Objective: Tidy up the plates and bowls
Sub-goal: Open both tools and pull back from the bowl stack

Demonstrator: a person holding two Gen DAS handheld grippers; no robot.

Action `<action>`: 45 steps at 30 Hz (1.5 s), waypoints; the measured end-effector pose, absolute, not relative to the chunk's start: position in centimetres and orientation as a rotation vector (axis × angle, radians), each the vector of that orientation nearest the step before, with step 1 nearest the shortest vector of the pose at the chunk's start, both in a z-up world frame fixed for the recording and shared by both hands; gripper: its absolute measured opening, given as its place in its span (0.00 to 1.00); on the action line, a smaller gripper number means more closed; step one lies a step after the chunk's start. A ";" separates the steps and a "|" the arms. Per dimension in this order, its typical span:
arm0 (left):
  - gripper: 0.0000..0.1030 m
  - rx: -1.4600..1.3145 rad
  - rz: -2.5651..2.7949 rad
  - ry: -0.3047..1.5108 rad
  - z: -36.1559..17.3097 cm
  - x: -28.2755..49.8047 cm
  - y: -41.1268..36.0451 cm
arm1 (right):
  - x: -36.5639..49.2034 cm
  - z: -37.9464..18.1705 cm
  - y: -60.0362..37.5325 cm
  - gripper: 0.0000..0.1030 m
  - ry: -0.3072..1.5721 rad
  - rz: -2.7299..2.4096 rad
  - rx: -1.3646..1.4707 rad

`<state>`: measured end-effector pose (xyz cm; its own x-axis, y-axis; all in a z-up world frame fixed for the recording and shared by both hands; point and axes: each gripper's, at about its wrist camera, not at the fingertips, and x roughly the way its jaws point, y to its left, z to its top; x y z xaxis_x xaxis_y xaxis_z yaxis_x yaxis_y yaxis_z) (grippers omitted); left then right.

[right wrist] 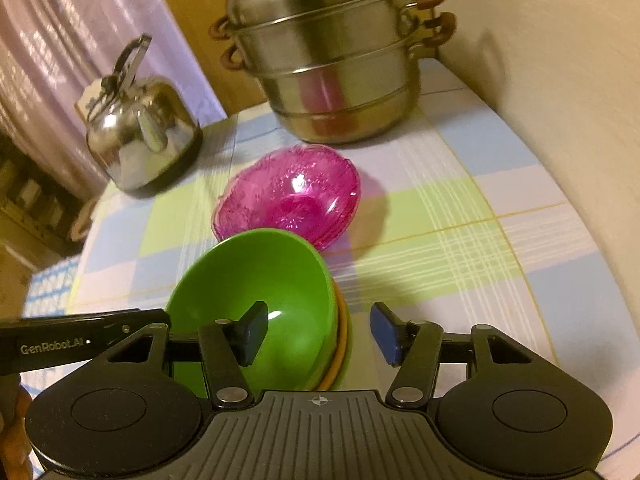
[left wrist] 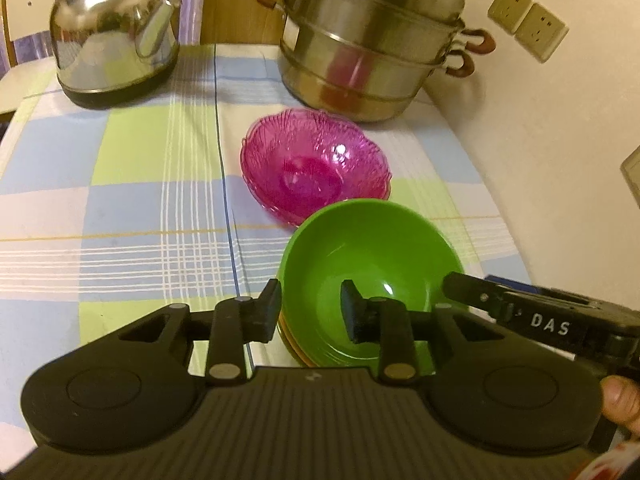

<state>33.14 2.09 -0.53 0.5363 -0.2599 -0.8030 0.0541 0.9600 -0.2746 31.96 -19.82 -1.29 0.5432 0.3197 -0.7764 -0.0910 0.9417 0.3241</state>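
Note:
A green bowl [left wrist: 372, 260] sits on top of a stack of bowls with orange and green rims below [right wrist: 340, 344]. A pink glass bowl [left wrist: 316, 164] stands just behind it on the checked tablecloth, also in the right wrist view [right wrist: 292, 196]. My left gripper [left wrist: 312, 308] is open, its jaws astride the green bowl's left rim, one finger [left wrist: 354, 312] inside the bowl. My right gripper [right wrist: 320, 336] is open, astride the stack's right rim [right wrist: 324, 280], one finger [right wrist: 254, 332] inside. The right gripper's body shows in the left wrist view [left wrist: 540, 312].
A steel kettle [left wrist: 116, 36] stands at the back left and a tiered steel steamer pot [left wrist: 372, 40] at the back right, next to the wall. Wall sockets [left wrist: 528, 20] are on the right. The checked tablecloth [left wrist: 120, 200] covers the table.

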 end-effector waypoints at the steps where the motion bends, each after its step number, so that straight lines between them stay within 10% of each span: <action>1: 0.32 -0.236 -0.185 0.976 -0.3 32.6 2.2 | 31.6 -1.2 -20.3 0.55 0.967 0.242 0.274; 23: 0.81 -0.385 0.004 0.812 -1.5 16.8 3.8 | 16.9 -1.0 -26.5 0.56 0.969 0.173 0.402; 45: 0.84 -0.336 0.005 0.872 -2.5 13.0 3.1 | 13.9 -0.9 -25.6 0.56 0.974 0.204 0.361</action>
